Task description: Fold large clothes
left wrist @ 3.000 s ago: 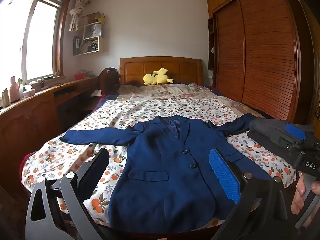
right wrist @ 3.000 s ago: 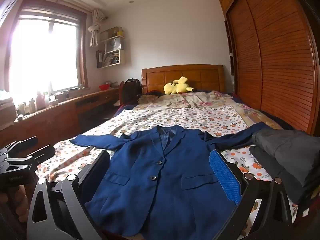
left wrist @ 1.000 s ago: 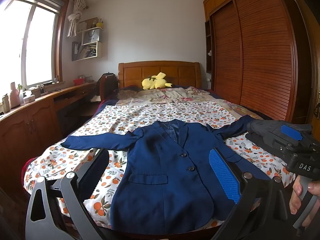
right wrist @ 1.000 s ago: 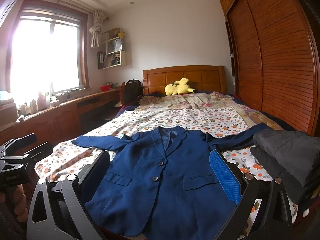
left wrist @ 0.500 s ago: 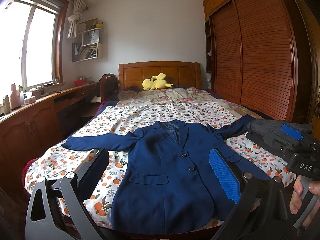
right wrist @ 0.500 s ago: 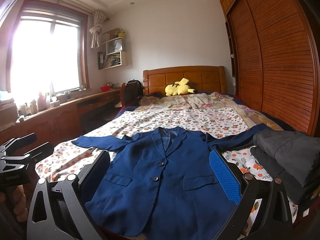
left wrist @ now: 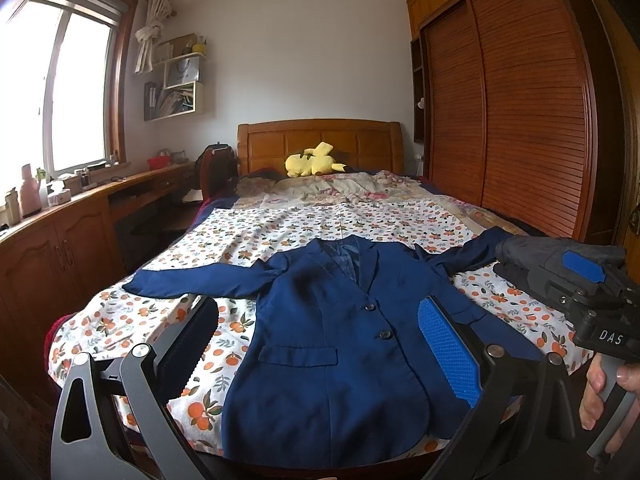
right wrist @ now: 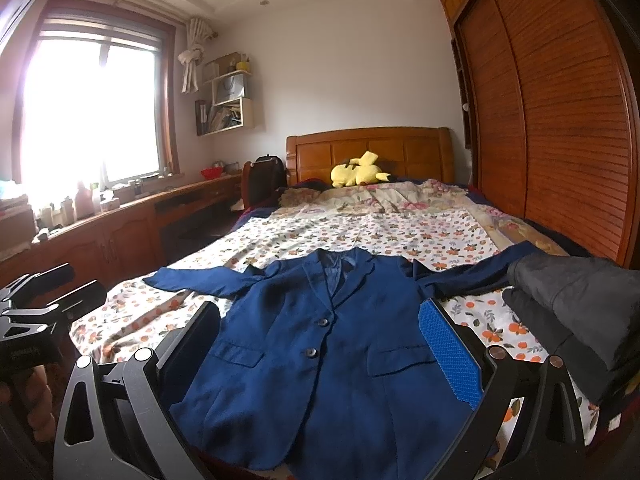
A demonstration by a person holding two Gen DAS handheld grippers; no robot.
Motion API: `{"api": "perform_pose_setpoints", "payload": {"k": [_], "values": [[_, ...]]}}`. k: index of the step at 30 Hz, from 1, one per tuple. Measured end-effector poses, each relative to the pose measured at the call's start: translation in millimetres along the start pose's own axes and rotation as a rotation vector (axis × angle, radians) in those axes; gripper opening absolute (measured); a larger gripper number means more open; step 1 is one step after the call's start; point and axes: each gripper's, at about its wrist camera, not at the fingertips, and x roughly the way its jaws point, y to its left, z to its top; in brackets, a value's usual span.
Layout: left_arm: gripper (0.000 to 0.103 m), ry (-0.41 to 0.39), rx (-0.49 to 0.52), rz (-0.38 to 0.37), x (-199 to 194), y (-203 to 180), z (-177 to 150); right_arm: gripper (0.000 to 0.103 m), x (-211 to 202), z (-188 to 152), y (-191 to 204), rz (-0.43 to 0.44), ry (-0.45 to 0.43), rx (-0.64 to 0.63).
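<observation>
Left wrist view: the navy blazer lies face-up, buttoned, sleeves spread across the bed, laid flat ready for folding. The left hand-held gripper hovers open near its hem, empty.

Right wrist view: the right hand-held gripper, also open, frames the blazer's lower front; folded dark clothes sit right.

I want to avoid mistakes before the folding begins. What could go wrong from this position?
1. The blue jacket lies with its hem at the near edge of the bed; a pull toward the person could drag it off.
2. Its right sleeve seems to run under or against the dark folded clothes, so lifting it may disturb that pile.
3. Both the left gripper and the right gripper are open and hold nothing; the smooth cloth may slip from a shallow pinch.
</observation>
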Motion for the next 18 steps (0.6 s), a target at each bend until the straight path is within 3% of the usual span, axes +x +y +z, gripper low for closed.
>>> {"api": "perform_pose_setpoints", "payload": {"k": [18], "values": [[0.101, 0.072, -0.033, 0.034, 44, 28, -21, 0.096, 48, -13, 1, 0.043, 0.068, -0.001]]}}
